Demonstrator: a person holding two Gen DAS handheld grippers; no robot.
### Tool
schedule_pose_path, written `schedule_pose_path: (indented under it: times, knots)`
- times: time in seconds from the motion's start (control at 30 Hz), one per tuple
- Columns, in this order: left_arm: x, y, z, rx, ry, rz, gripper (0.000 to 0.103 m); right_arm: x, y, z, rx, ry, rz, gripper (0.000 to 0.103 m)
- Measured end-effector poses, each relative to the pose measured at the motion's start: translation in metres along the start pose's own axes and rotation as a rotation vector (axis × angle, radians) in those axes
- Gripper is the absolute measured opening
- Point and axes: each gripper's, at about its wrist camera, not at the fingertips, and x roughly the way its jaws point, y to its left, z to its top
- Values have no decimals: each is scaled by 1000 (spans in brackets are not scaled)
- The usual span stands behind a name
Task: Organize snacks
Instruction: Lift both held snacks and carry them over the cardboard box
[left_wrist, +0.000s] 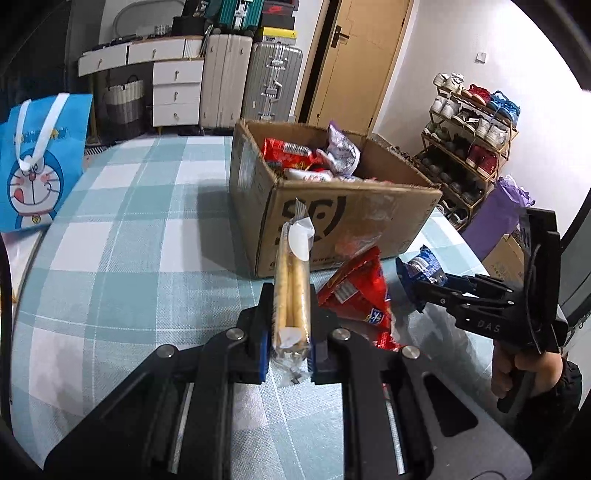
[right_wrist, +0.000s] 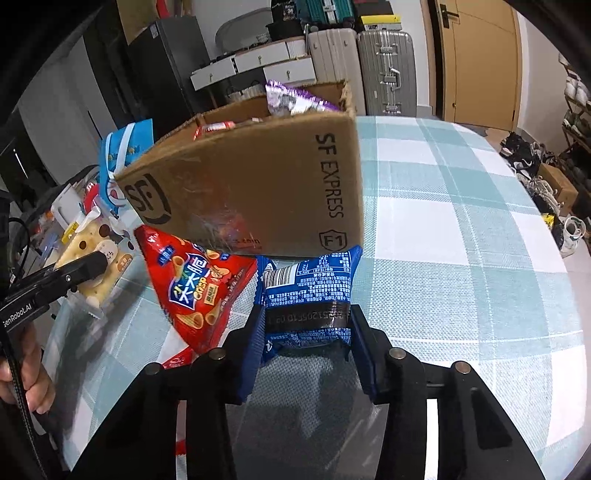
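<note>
My left gripper (left_wrist: 290, 314) is shut on a clear packet of pale biscuits (left_wrist: 291, 280), held on edge above the checked tablecloth (left_wrist: 140, 236). The same packet (right_wrist: 90, 254) shows at the left of the right wrist view. My right gripper (right_wrist: 306, 321) is shut on a blue snack packet (right_wrist: 310, 284) lying right in front of the cardboard box (right_wrist: 258, 184). A red triangular crisp bag (right_wrist: 199, 291) rests on the cloth between the two grippers. The open box (left_wrist: 351, 221) holds several red, white and purple snack packets (left_wrist: 343, 151).
A blue cartoon gift bag (left_wrist: 37, 158) stands at the table's left edge. A purple bag (left_wrist: 495, 218) and a shoe rack (left_wrist: 469, 140) lie beyond the right edge. Suitcases (left_wrist: 273, 81) and white drawers (left_wrist: 177, 92) line the far wall. A hand (right_wrist: 29, 373) grips the left tool.
</note>
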Motion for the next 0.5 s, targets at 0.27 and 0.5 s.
schedule_pose_path:
  times: [0.27, 0.5]
  knots:
    - [-23, -10, 16, 5, -53, -4, 12, -32, 2, 0, -1, -71, 18, 44]
    - [-41, -19, 34, 3, -98, -2, 12, -63, 7, 5, -5, -140, 34, 44]
